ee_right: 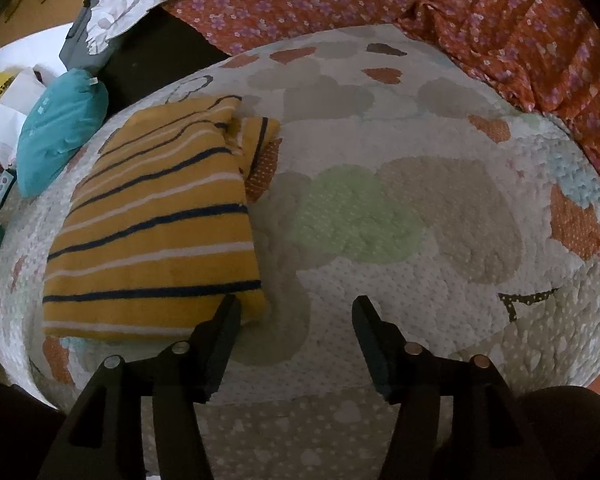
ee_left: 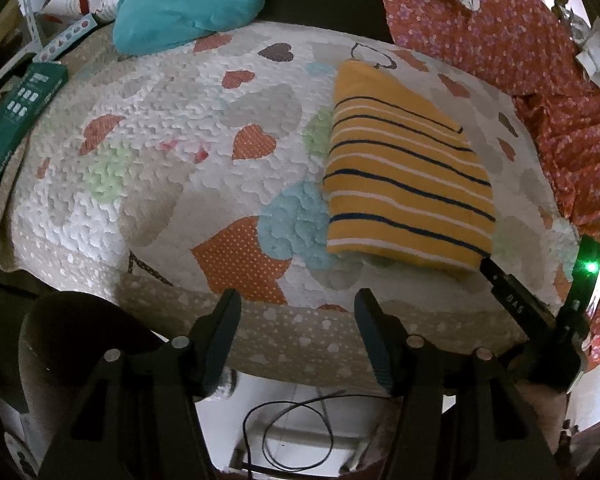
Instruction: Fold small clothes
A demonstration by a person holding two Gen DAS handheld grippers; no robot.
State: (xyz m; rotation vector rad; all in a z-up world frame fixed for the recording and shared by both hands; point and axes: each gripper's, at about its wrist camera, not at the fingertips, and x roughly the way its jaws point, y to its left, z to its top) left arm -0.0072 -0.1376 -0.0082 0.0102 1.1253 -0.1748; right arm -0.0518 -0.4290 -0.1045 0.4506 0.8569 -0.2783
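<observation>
1. On the heart-print quilt (ee_right: 380, 152) lies the striped yellow garment (ee_right: 156, 236), folded into a compact rectangle.
2. My left gripper (ee_left: 296, 304) and right gripper (ee_right: 296, 312) both gape wide and hold nothing.
3. I judge the fold nearly finished; next, tuck the loose flap poking out beyond the garment's far corner.
4. No writing reads clearly.
</observation>
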